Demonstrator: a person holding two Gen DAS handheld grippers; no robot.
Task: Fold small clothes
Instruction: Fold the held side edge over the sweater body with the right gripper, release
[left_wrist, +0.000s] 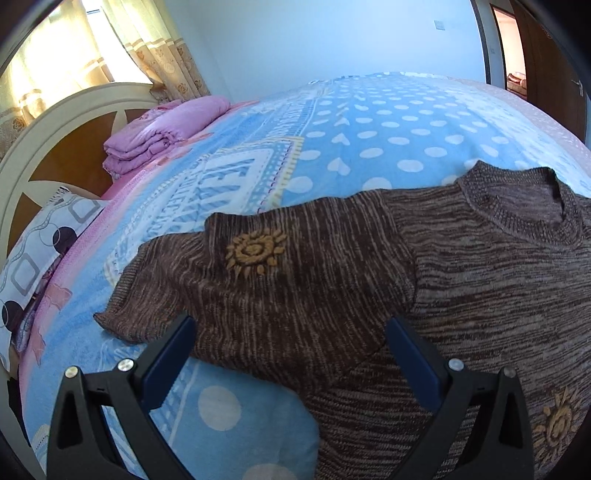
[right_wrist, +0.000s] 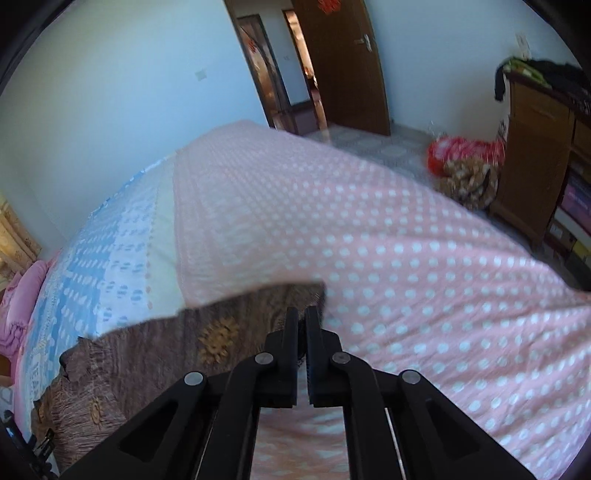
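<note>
While the brown knitted sweater (left_wrist: 461, 266) is lying spread on the bed, the person is holding two black tongs over it, one in each hand. The left gripper (left_wrist: 291, 332) is hovering with its fingers wide apart, gripping nothing; the sweater's sleeve (left_wrist: 229, 273) is lying straight ahead of and between those fingers, stretched out sideways, probably so that it can be taken and folded across the body. The collar (left_wrist: 517, 199) is sitting ahead and to the right of this tong, a thick ribbed ring. The knit is looking heavy and soft, streaked in brown and tan, with yellow sun-shaped motifs (left_wrist: 255, 251) stitched on the sleeve and body. The right gripper (right_wrist: 302, 314) is standing with its fingers drawn close together, a thin gap showing between them; they appear to be pinching the sweater's edge (right_wrist: 258, 299), which is lifting just ahead of the tips, though the blur is making the exact contact hard to confirm. That raised edge suggests a fold is being started from this side. Beneath everything, a fleecy blue blanket (left_wrist: 369, 122) with white dots and hearts is covering the bed ahead of the left tong, and a pink dotted blanket (right_wrist: 406, 240) is stretching ahead and to the right of the right tong. A folded pink quilt (left_wrist: 159, 133) is resting far ahead to the left, near the headboard (left_wrist: 55, 122).
</note>
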